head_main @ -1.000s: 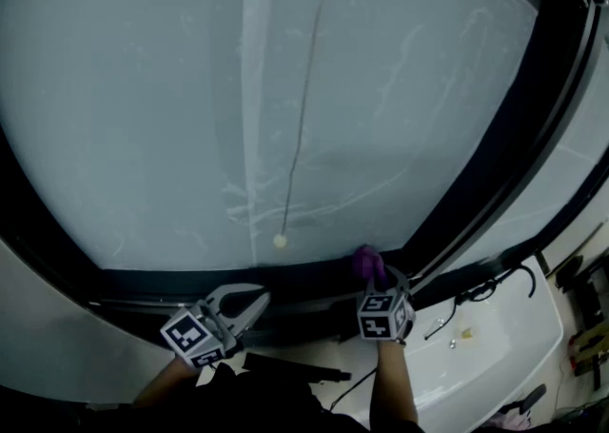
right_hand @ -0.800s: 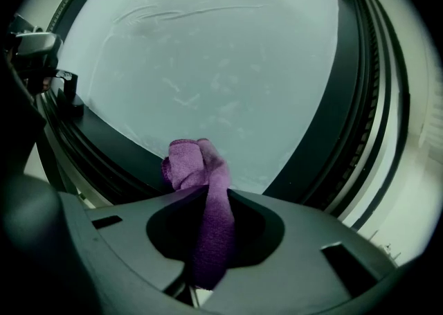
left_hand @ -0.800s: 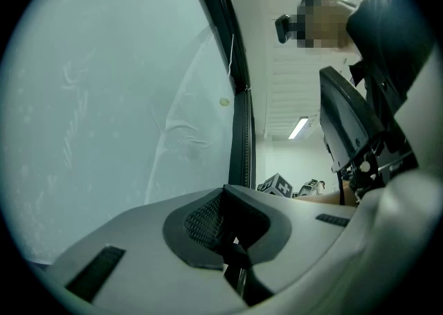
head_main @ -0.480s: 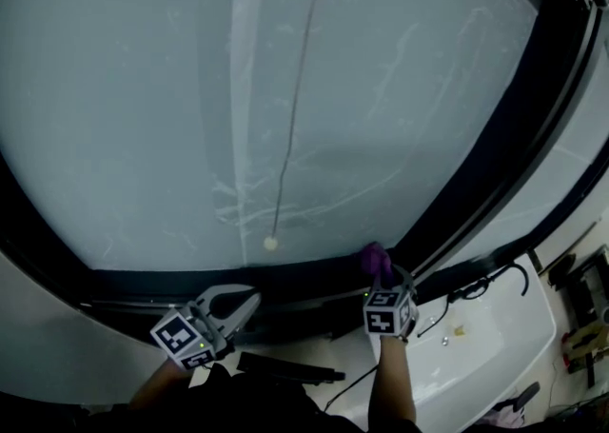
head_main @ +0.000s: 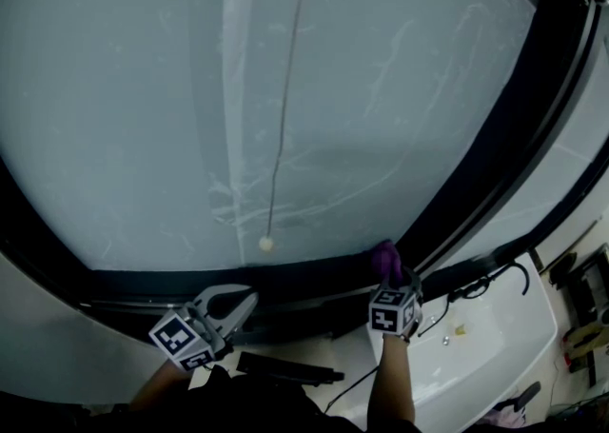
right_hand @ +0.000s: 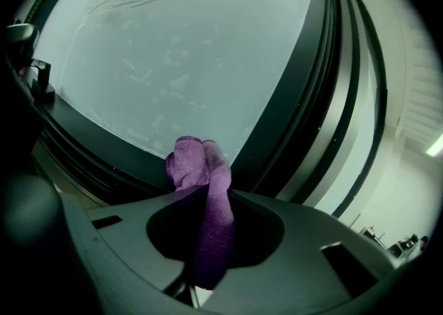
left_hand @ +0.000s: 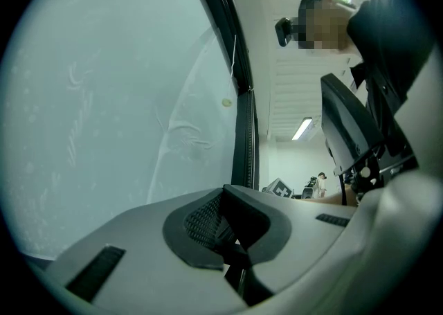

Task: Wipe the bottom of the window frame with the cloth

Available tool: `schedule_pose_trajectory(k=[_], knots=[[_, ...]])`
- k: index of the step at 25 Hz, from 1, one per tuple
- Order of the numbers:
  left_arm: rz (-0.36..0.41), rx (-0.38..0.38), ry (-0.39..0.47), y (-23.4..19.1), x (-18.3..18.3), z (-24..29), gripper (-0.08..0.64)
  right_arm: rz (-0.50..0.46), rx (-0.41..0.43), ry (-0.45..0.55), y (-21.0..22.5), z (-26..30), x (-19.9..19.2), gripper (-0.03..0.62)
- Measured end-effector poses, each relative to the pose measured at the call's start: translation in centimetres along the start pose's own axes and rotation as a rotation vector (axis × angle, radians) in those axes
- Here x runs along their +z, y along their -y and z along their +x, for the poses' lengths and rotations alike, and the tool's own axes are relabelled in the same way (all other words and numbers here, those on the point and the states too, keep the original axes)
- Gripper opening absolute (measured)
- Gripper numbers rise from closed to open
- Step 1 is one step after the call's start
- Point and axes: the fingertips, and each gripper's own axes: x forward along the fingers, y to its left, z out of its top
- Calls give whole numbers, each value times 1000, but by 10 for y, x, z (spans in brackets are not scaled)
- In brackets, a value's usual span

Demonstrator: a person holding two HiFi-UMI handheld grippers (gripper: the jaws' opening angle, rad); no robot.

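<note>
- Where the bottom of the window frame (head_main: 190, 281) meets its right upright (head_main: 495, 136), the right gripper (head_main: 388, 279) is stationed, jaws pointing at the corner.
- Right gripper, state: jaws closed on the purple cloth (right_hand: 201, 168). One bunched end stands proud of the jaw tips, and the remainder hangs down through the throat between the jaws.
- Cloth, location: at the far right end of the bottom rail, just below the glass (head_main: 285, 88). It appears to press on the dark rail, though the head view is too dim to confirm contact.
- Left gripper (head_main: 238, 304), state: jaws drawn together with nothing between them. It is held low, short of the rail and well apart from the cloth, so it is idle by my reading.
- Blind cord (head_main: 265, 244): hangs against the glass with its bead just above the rail, between the two grippers.
- Ledge (head_main: 495, 336): white, to the right below the frame, carrying a black cable (head_main: 476, 288).
- Hazard one: the cloth is held by a narrow pinch only, so drag along the rail may pull it free.
- Hazard two: little cloth projects, so a steep approach could let the hard jaw tips scrape the frame.
- Hazard three: a leftward pass could snag the bead.
</note>
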Motion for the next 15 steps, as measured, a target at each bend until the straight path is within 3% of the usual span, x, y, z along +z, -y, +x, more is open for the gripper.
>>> schedule_pose_trajectory(k=[10,15], knots=[[12,11,-35,-2,-3,2,0,101,-43,17,11,2,-9,67],[59,29,-59,0,-5,3,0,100,-50,-6,14,-3,-17,67]])
